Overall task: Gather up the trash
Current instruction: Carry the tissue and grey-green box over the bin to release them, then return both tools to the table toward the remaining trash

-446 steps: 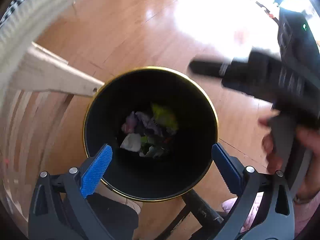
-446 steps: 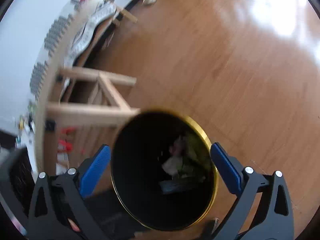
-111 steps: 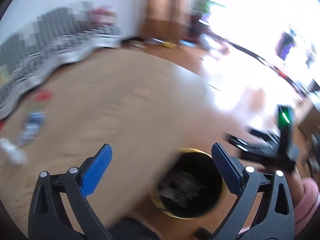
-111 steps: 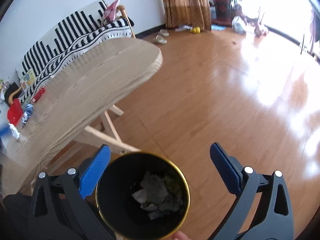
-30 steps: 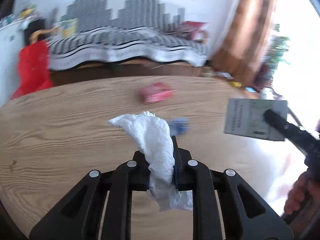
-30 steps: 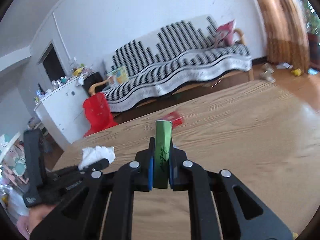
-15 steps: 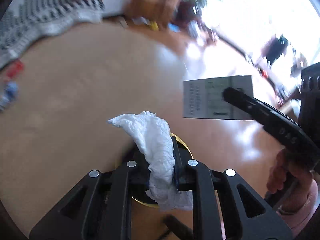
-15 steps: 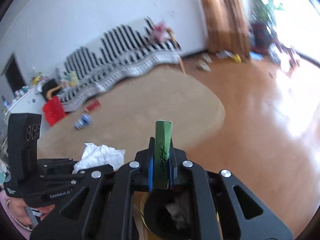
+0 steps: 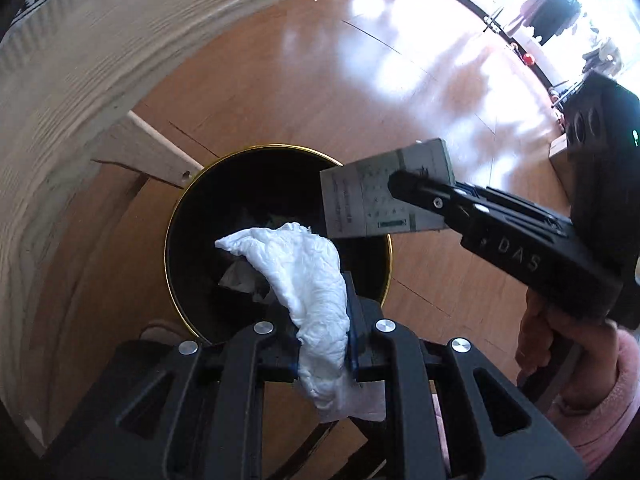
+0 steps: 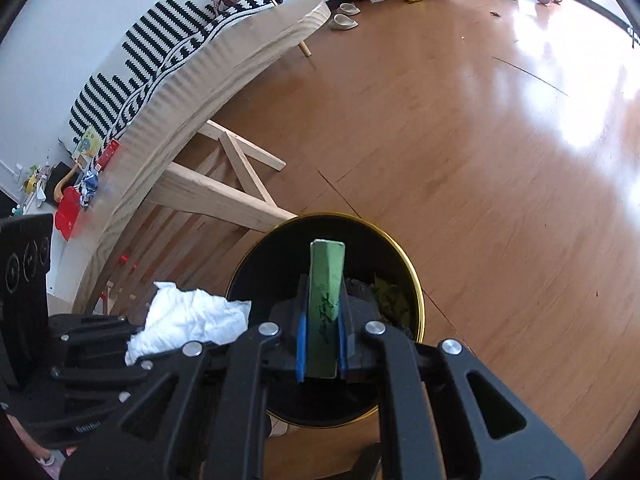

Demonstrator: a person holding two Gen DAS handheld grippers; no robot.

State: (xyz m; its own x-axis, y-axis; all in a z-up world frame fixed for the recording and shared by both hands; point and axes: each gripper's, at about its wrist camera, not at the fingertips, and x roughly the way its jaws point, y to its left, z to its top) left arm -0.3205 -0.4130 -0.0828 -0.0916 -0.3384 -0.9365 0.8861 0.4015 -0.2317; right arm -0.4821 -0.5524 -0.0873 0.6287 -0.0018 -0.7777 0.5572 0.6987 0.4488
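A black trash bin with a gold rim (image 9: pixel 176 216) (image 10: pixel 416 288) stands on the wooden floor beside the table and holds several scraps. My left gripper (image 9: pixel 324 316) is shut on a crumpled white tissue (image 9: pixel 304 272) above the bin's near side; the tissue also shows in the right wrist view (image 10: pixel 192 316). My right gripper (image 10: pixel 322 320) is shut on a flat green carton (image 10: pixel 326 284) and holds it over the bin's mouth. In the left wrist view the carton (image 9: pixel 384 192) shows its pale printed side over the bin's right rim.
The round wooden table (image 9: pixel 52 80) (image 10: pixel 208 80) with slanted legs (image 10: pixel 224 196) stands to the left of the bin. Small items lie at its far end (image 10: pixel 86 184). A striped sofa (image 10: pixel 160 40) is behind. Shiny wooden floor (image 10: pixel 500 140) spreads to the right.
Both grippers, holding the tissue and the carton, have swung away from the tabletop and down over the bin, which now fills the middle of both views.
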